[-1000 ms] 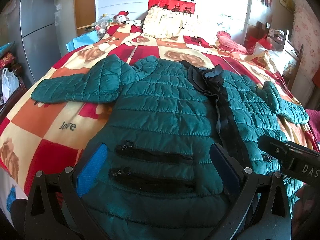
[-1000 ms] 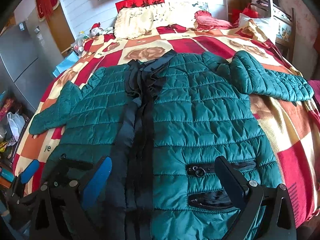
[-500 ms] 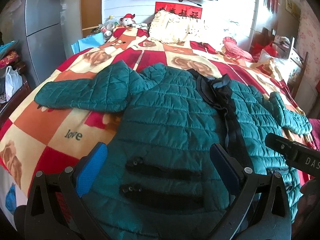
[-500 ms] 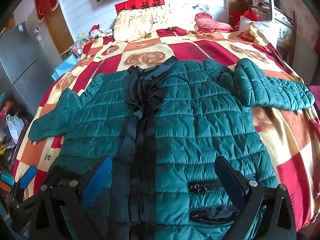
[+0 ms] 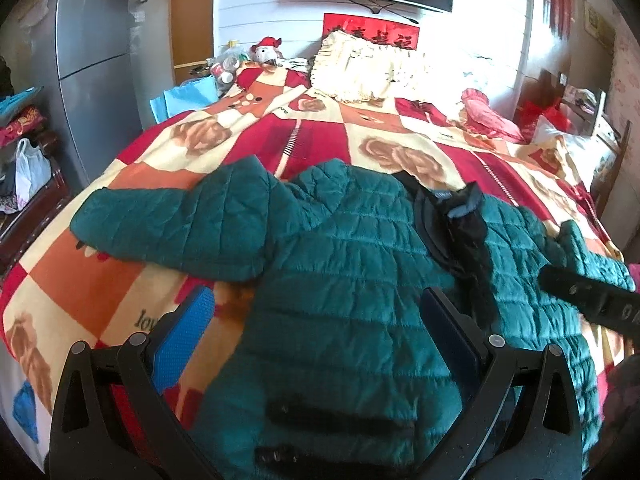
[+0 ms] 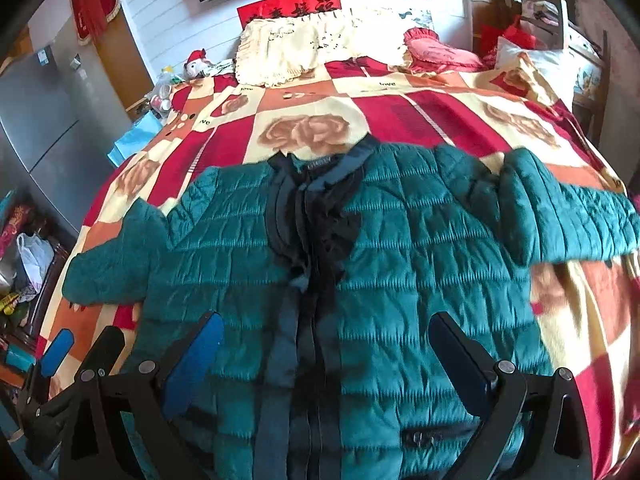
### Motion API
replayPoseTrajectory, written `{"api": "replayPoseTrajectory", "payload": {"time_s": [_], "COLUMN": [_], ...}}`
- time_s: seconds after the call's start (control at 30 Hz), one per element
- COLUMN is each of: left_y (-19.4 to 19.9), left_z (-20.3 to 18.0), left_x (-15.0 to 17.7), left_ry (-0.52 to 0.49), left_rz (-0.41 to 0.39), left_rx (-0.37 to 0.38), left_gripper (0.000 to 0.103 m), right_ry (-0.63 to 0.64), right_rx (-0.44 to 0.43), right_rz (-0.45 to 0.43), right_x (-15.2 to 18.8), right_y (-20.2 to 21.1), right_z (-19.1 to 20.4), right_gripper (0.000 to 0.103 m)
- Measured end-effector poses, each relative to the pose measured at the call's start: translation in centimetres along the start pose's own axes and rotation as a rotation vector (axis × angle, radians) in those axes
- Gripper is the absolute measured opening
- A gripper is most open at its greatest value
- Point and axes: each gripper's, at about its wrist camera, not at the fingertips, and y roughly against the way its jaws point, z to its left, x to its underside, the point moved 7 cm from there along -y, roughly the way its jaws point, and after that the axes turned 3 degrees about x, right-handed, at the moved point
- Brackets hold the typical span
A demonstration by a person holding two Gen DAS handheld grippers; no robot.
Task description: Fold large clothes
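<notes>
A teal quilted jacket [image 5: 340, 280] lies face up and spread flat on the bed, its black zipper placket [image 6: 312, 280] running down the middle and both sleeves stretched out sideways. It fills the right wrist view [image 6: 420, 260] too. My left gripper [image 5: 316, 320] is open and empty above the jacket's left lower front, near its zip pockets [image 5: 332, 420]. My right gripper [image 6: 326, 344] is open and empty above the jacket's lower middle, astride the placket. The left gripper also shows at the lower left of the right wrist view [image 6: 60, 348].
The bed carries a red, orange and cream checked blanket [image 5: 140, 280] with cream pillows [image 6: 312, 48] and a pink cushion [image 6: 440, 52] at the head. A grey fridge [image 5: 88, 60] and cluttered shelf stand left of the bed. A chair and bags [image 6: 552, 40] stand at the right.
Both grippers have moved forward along the jacket from the hem toward the collar, staying open. The pockets have slid toward the bottom of both views. The jacket lies as before.
</notes>
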Motion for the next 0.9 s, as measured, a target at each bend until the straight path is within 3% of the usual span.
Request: {"api": "replayPoseTrajectory", "payload": {"time_s": [0.33, 0.67, 0.9], "left_y": [-4.0, -8.7, -11.0], "left_z": [1.1, 3.4, 5.4], "left_x": [-3.3, -3.8, -3.8], "left_ry": [0.009, 0.023, 0.035], "left_rz": [0.015, 0.062, 0.088], "left_rx": [-0.032, -0.056, -0.053], "left_gripper": [0.102, 0.102, 0.102], "right_ry": [0.028, -0.009, -0.018], "right_rx": [-0.009, -0.109, -0.051], "right_rz": [0.001, 0.055, 0.079], "right_x": [-4.5, -5.1, -4.4], "right_y": [-3.1, -9.7, -13.2], "right_z": [0.7, 1.7, 0.9], "right_gripper": [0.102, 0.102, 0.102]}}
